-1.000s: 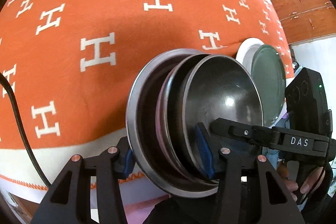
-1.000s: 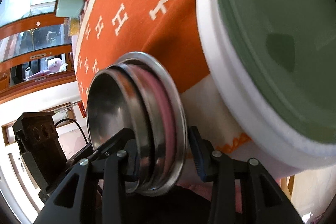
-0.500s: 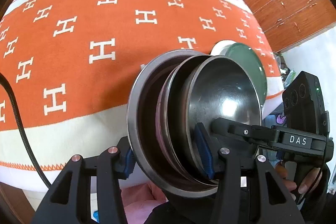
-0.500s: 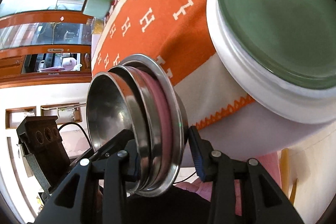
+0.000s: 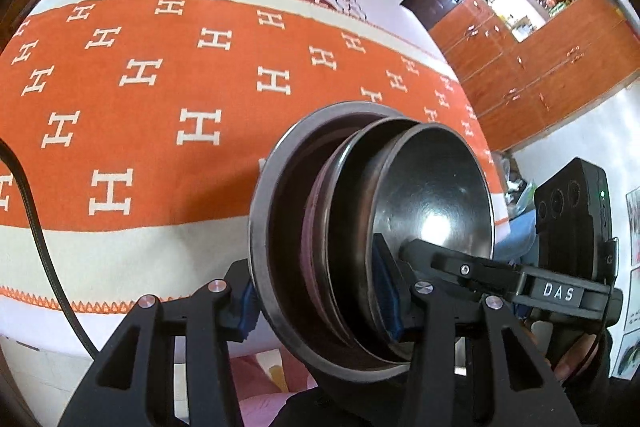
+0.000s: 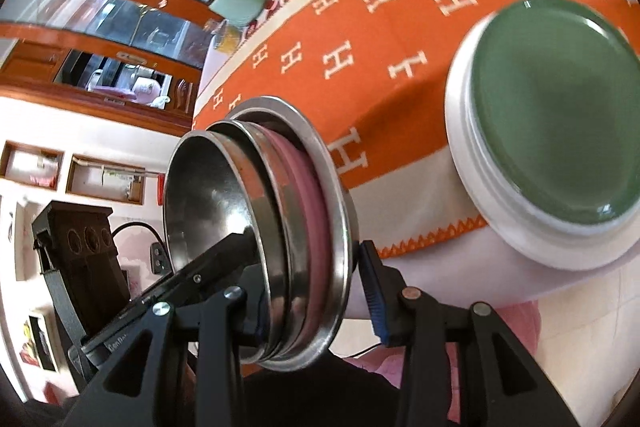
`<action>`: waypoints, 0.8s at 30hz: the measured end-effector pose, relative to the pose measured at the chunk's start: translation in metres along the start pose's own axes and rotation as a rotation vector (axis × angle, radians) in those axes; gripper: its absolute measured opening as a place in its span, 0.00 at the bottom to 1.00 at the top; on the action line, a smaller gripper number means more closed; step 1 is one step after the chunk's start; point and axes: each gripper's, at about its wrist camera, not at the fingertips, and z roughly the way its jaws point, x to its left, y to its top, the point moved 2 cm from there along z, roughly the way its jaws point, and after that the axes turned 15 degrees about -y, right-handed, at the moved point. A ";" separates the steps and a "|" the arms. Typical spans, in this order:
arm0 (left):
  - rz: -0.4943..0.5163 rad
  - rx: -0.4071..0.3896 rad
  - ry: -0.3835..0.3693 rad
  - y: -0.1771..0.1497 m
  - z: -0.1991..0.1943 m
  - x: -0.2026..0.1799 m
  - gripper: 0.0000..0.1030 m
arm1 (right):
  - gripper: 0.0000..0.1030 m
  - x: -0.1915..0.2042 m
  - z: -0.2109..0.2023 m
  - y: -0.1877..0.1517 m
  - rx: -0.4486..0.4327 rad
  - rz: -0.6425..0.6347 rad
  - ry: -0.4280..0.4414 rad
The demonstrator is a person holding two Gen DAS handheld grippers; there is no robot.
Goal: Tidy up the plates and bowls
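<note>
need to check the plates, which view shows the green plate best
The right wrist view: the green plate lies in full sight on a white plate at the table edge. In the left wrist view the held bowl stack hides it.

The left tongs (image 5: 320, 301) are closing on a nested stack of metal bowls (image 5: 372, 227), the right tongs (image 5: 424, 255) gripping its far rim.

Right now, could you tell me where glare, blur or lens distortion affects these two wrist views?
Left wrist: a bright glare spot sits inside the innermost steel bowl; the orange cloth bulges from fisheye curvature. Right wrist: the green plate shows soft, smeared edges, and the background cabinets curve strongly.
</note>
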 end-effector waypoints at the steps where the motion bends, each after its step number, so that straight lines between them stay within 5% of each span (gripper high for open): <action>1: -0.005 -0.011 -0.006 0.000 0.000 -0.001 0.44 | 0.37 -0.002 -0.002 0.000 -0.005 -0.012 -0.001; 24: -0.013 -0.039 -0.025 0.015 0.077 -0.080 0.44 | 0.37 -0.089 -0.047 0.047 -0.014 -0.071 -0.041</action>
